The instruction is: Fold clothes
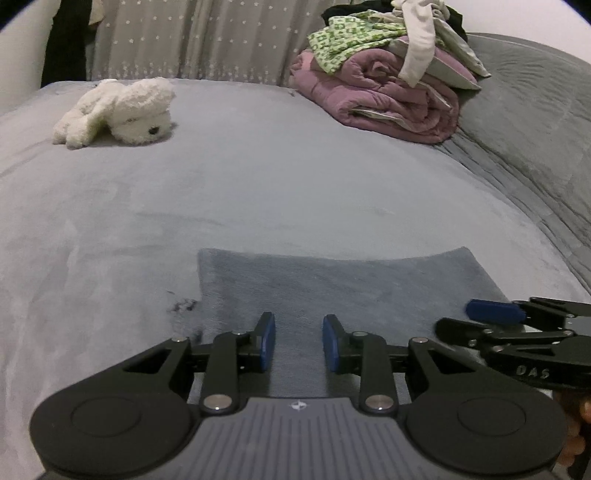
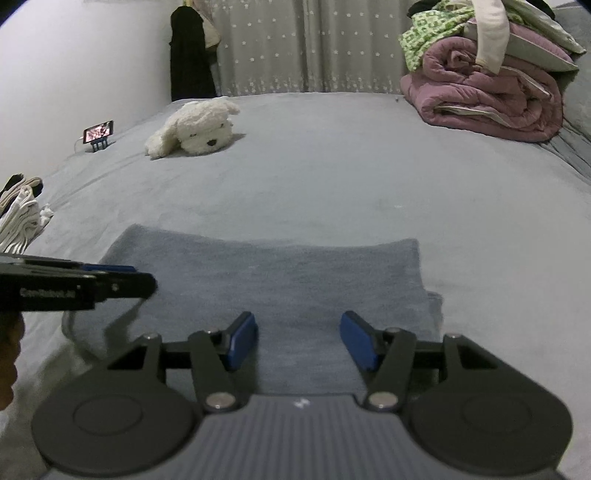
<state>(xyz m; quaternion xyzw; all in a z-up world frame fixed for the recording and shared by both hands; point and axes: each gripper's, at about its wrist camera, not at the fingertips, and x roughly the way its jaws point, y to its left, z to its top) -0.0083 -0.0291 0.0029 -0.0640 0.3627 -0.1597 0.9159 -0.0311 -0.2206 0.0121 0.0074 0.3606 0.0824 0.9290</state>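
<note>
Both empty and parted, the left claw [image 1: 298, 341] and right claw [image 2: 298, 339] are hovering over a soft, light grey folded cloth [image 2: 280, 280], likely best pinched at its near edge.

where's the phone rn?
Right wrist view only: the phone stands propped on a small stand at the bed's far left edge by the wall, left of the white plush dog.

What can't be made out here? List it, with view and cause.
- Grey folded cloth: near edge, left wrist view, hidden behind left tongs.
- Phone: screen content, right wrist view, too small.
- Clothes pile: top, right wrist view, cut off by the frame.
</note>
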